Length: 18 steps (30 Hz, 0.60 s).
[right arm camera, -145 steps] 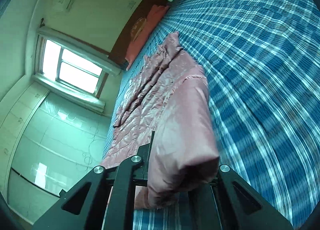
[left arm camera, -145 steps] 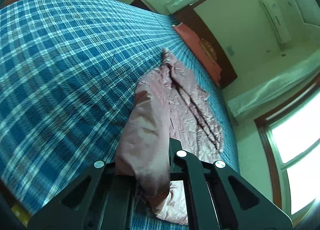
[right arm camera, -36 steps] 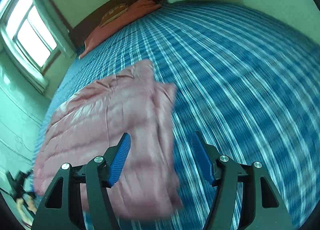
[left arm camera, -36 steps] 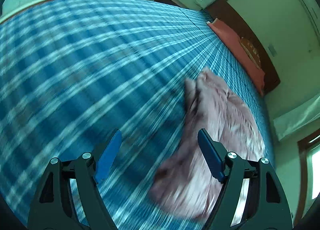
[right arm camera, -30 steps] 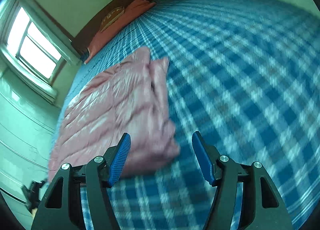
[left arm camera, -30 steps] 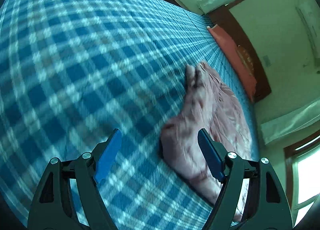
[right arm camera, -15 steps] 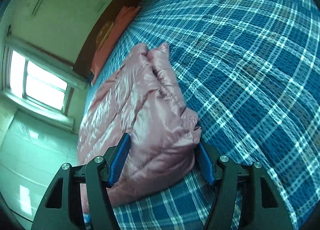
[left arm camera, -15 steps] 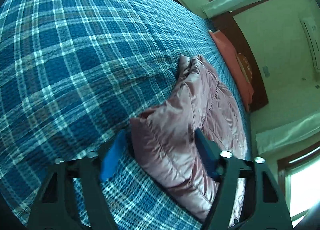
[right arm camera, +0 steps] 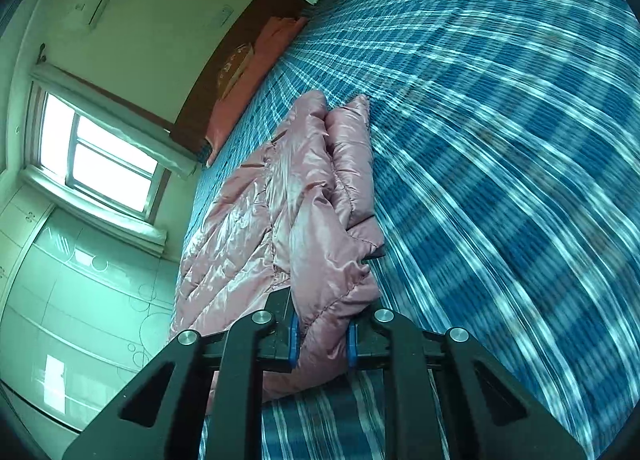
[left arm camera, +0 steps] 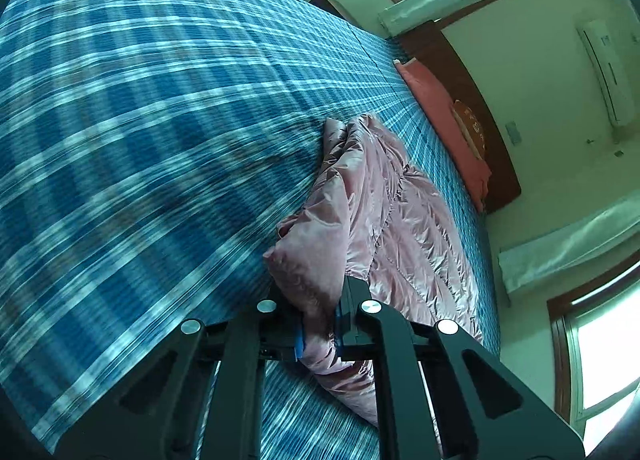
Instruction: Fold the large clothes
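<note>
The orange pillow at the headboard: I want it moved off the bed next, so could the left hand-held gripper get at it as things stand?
Probably not yet. The left hand-held gripper is closing on the pink quilted puffer jacket, and the orange pillow lies well beyond it.

The quilted puffer jacket is glossy dusty pink. The bedspread is blue plaid with white and teal lines. The pillow is coral-orange, the headboard dark brown.
</note>
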Tool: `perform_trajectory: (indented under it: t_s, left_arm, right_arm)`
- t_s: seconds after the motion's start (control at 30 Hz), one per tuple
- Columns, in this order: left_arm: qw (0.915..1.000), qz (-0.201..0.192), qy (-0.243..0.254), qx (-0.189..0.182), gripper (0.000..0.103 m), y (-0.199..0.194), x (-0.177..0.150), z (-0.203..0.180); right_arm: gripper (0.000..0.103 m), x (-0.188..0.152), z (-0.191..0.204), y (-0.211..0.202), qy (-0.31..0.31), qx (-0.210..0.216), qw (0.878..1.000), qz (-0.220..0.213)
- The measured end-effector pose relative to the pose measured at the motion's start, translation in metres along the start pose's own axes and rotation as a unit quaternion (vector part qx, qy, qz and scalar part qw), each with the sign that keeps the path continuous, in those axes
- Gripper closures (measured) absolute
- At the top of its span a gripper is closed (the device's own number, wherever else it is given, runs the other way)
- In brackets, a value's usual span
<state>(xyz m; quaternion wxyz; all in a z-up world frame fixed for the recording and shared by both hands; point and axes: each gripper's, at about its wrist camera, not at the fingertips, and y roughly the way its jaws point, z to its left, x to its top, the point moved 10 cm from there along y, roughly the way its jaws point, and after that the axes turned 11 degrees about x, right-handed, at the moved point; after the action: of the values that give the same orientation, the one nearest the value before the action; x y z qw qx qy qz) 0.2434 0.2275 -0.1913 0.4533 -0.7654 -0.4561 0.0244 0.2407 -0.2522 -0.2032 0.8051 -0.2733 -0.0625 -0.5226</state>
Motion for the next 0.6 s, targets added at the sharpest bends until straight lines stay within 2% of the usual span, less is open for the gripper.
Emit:
perform_trajectory:
  t_s: [0.3,0.43,0.53,0.6]
  left_arm:
    - [0.9999,0.013,-0.002,0.011,0.094,-0.052,-0.037,0.065]
    - [0.9997,0.018,0.004,0.017,0.091,-0.052,-0.042,0.082]
    - [0.9993,0.020,0.009,0.031,0.076,-0.054,-0.041,0.093]
    - [0.9988,0.008,0.016,0.046,0.061,-0.061,-0.039,0.103]
  right_arm:
    - [0.086,-0.054,-0.023,-0.050,0.014,-0.004,1.000,0.024]
    - [0.082,-0.062,-0.031,-0.053,0.024,0.002,0.999,0.034]
    - [0.075,-0.059,-0.036,-0.061,0.036,0.007,0.999,0.028]
    - [0.070,-0.053,-0.036,-0.073,0.023,-0.005,1.000,0.017]
